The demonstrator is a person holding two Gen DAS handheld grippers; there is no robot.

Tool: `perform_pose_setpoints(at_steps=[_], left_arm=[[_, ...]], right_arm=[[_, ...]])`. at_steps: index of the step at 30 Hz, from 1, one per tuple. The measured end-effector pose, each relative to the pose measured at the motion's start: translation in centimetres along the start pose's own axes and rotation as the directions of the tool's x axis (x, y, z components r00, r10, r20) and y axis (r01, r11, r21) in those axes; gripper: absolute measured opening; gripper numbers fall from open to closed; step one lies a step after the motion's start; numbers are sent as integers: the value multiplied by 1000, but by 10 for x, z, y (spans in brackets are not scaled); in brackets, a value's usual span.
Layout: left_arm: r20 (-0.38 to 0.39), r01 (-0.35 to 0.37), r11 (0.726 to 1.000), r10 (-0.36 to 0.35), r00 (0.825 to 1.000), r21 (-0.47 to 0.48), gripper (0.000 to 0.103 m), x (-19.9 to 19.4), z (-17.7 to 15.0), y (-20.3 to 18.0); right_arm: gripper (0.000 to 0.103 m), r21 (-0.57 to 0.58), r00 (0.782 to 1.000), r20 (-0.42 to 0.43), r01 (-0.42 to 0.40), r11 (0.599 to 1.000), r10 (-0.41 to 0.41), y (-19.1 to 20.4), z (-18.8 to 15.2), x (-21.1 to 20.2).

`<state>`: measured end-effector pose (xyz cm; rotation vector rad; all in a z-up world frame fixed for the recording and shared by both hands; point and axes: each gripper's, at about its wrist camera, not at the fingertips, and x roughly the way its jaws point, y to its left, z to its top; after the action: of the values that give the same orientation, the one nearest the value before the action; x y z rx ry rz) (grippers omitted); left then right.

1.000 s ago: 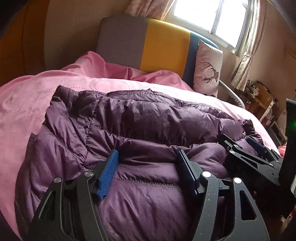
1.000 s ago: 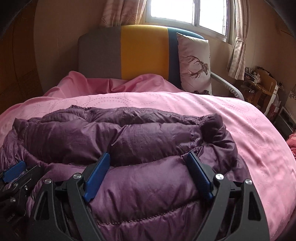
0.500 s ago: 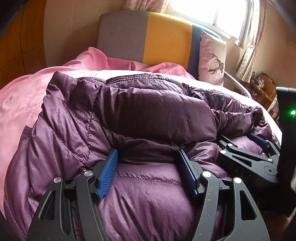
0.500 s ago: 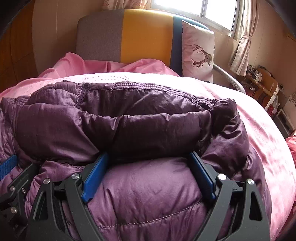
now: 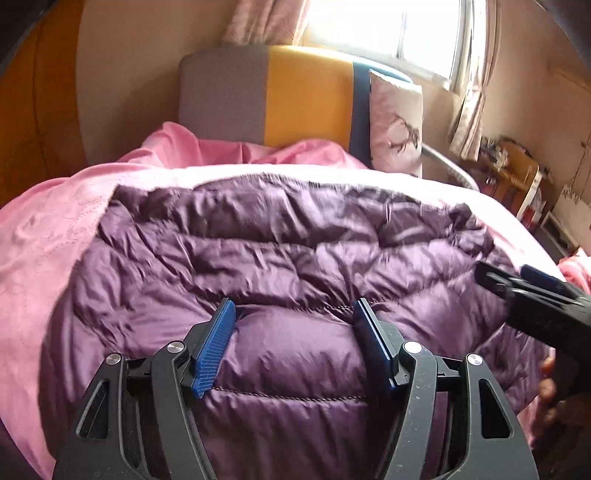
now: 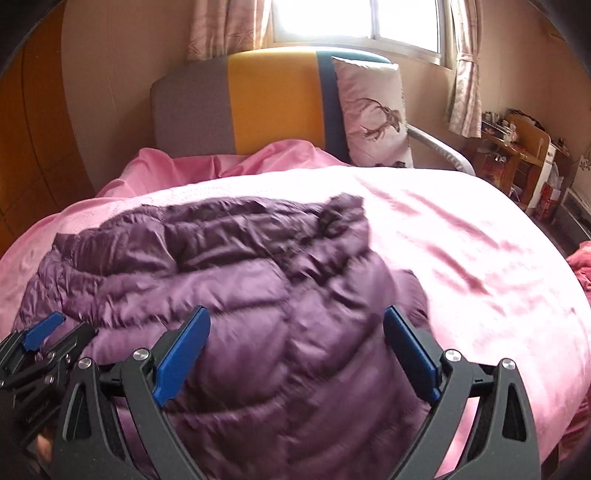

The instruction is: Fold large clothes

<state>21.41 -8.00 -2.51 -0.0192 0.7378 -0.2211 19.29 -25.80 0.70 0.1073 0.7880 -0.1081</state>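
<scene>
Two handheld grippers work over one purple down jacket [image 5: 280, 251] spread on a pink-covered bed [image 6: 461, 251]. The left gripper [image 5: 295, 334] has its two blue-padded fingers [image 5: 214, 347] set against either side of a puffed ridge of the jacket's near edge, which bulges between them; whether the pads still pinch it cannot be told. The right gripper [image 6: 297, 352] stands with its two fingers [image 6: 181, 354] spread wide, the jaws having just been opening, and the jacket's quilted panels lie below and between them with no pad pressing the fabric. The garment lies in a flattened heap on the near half of the bed, nearer its left side. Beyond it stand one grey, yellow and blue headboard [image 6: 258, 99], one deer-print pillow [image 6: 373, 110] propped upright against it, and one curtained window [image 6: 354, 18].
</scene>
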Motion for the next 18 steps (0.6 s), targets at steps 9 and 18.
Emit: perform_pose_setpoints(at_steps=[9,18], left_arm=[[-62,15,1000,-14,998,19,67,30,-11,4],[-34,21,1000,-21,999,-2,77,-6,-3,6]], right_arm=[[100,120,993,-91,-65,991,76,-24,-31,30],[101,182,983,-76,-148,972,164,-46,-37,8]])
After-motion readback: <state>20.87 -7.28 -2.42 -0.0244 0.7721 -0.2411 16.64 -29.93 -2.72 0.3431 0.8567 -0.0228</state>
